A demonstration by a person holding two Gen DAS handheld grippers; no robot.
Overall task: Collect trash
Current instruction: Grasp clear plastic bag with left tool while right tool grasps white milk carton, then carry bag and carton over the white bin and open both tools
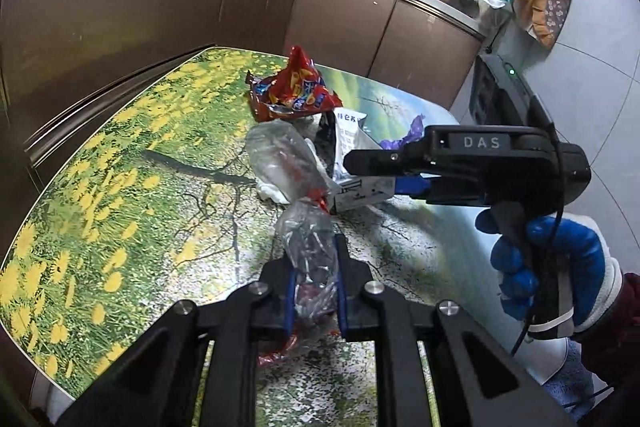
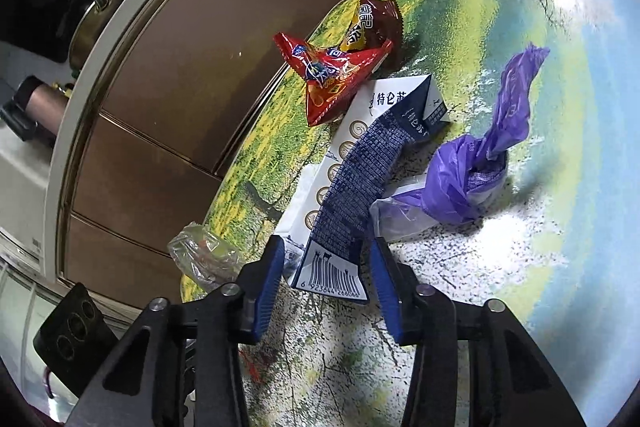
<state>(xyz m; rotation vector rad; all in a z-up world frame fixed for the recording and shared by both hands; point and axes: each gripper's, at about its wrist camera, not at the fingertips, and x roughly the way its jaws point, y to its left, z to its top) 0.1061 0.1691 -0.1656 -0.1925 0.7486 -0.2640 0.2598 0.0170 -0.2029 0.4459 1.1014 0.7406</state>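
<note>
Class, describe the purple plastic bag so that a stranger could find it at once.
Start at the table with the flower-meadow print. Beside the flattened blue-and-white carton lies a knotted purple plastic bag. It is the only purple item, with a twisted tail sticking up.

The lower end of the clear bag [image 1: 308, 259] is hidden between the left tongs [image 1: 314, 287]. The right tongs [image 1: 400, 175] cover part of the carton [image 1: 352, 143] and most of the purple bag [image 1: 412, 131] behind them. The near end of the counter [image 1: 120, 187] is cut off under the left tongs. Whether the pads [image 2: 266, 291] of the right tongs [image 2: 324, 291] touch the carton [image 2: 352, 195] is unclear.
</note>
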